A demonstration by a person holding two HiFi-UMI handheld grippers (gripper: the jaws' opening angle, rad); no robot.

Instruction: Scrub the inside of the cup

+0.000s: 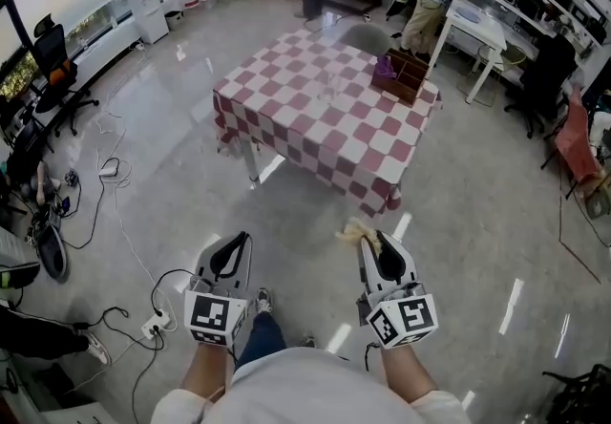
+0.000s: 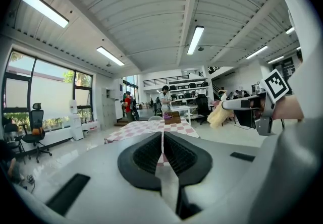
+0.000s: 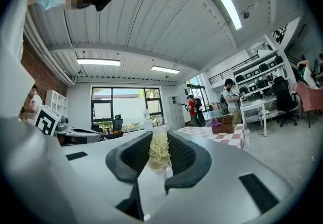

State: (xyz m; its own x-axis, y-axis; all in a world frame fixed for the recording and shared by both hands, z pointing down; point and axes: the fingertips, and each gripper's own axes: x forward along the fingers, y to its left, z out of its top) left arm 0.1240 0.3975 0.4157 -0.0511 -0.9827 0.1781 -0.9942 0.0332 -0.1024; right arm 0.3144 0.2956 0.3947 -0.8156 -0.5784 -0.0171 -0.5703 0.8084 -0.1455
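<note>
My left claw [image 2: 162,140] is pressed together with nothing between the pads. My right claw [image 3: 160,138] pinches a tuft of pale, stringy scrubber [image 3: 159,153], and in the head view the tuft pokes past the tips toward eleven o'clock. Both claws hang over the glossy floor [image 1: 458,212], well apart from the checked-cloth table [image 1: 286,121] at twelve o'clock. A wooden box [image 1: 406,76] sits near the table's two o'clock corner. Near the cloth's middle a faint clear shape [image 1: 327,86] may be the cup; it is too small to tell.
</note>
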